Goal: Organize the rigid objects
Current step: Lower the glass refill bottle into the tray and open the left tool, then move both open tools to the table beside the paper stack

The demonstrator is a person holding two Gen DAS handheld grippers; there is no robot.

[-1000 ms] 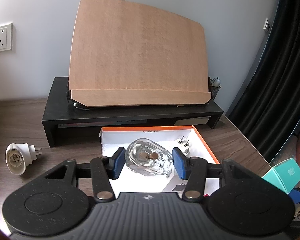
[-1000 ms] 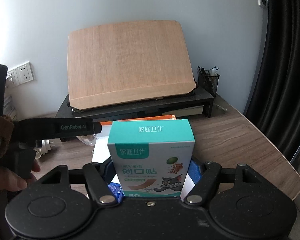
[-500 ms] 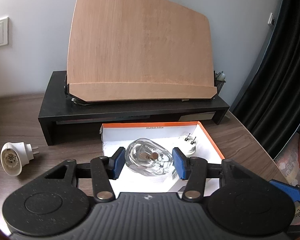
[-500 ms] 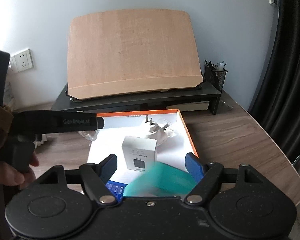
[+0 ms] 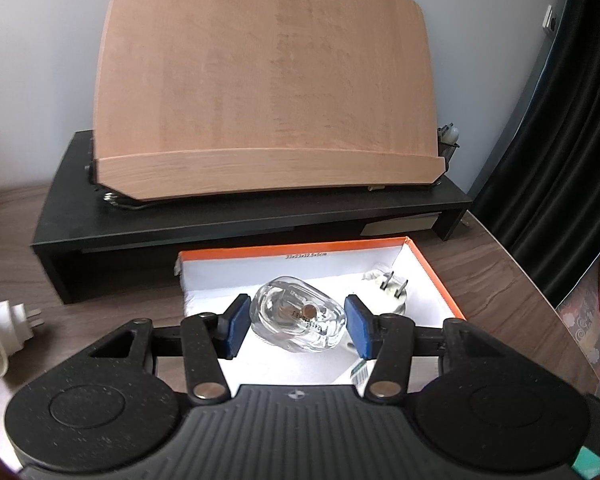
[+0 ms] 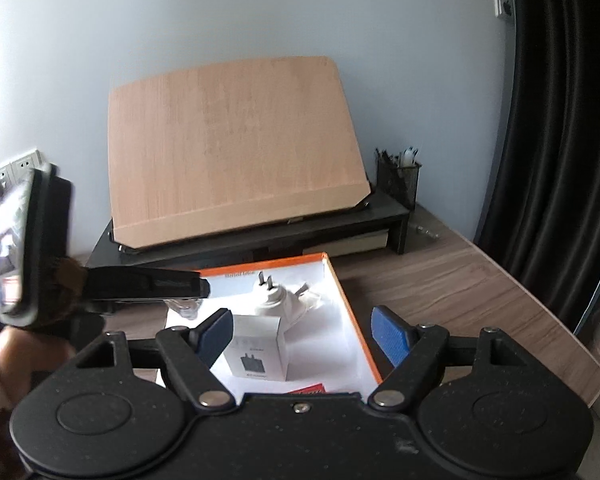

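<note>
An orange-rimmed box (image 5: 432, 268) with a white inside lies on the wooden desk; its rim also shows in the right wrist view (image 6: 346, 296). My left gripper (image 5: 296, 326) is shut on a clear glass bottle (image 5: 298, 320) and holds it over the box. A white plug adapter (image 5: 394, 286) lies in the box's right part, also seen in the right wrist view (image 6: 278, 300). My right gripper (image 6: 304, 330) is open and empty above the box, over a small white charger carton (image 6: 256, 346). A red item (image 6: 308, 390) peeks out under it.
A black monitor riser (image 5: 236, 216) with a tilted wooden board (image 5: 268, 80) stands behind the box. A white plug (image 5: 4, 336) lies on the desk at left. A mesh pen holder (image 6: 398, 180) stands at the riser's right end. Black curtains (image 6: 560, 120) hang right.
My right gripper opened and let go of the teal plaster box, which dropped out of view. The left gripper moved forward over the box with the bottle held.
</note>
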